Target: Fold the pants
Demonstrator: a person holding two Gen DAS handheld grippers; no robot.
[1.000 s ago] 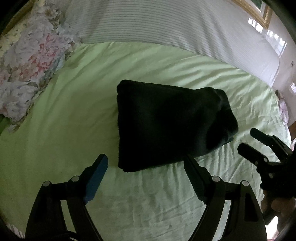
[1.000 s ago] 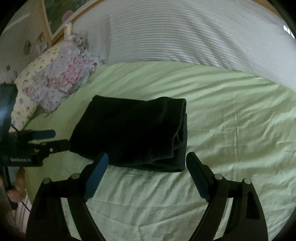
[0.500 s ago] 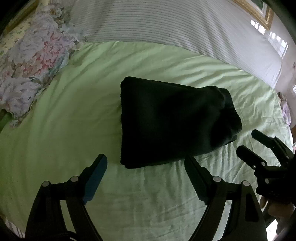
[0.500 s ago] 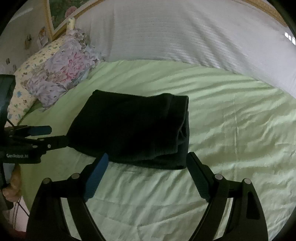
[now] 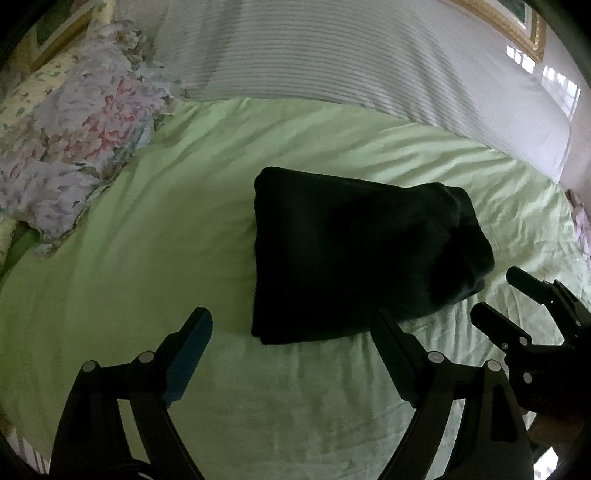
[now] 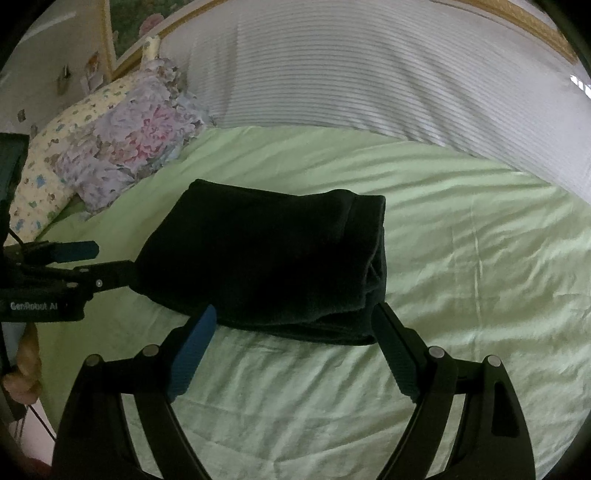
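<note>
Pants: black, folded into a thick rectangle, lying mid-bed on the green sheet. Long axis runs across the bed, bulky folded end toward the right.
Left claw: released, empty, just short of the pants' near edge.
Right claw: released, empty, likewise.
Floral pillow: far left.

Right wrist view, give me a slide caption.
Folded black pants lie on a green bedsheet, the open right gripper empty in front.

The framed picture at upper left is cut off by the edge; the small items on the wall beside it are too blurred to identify.
</note>
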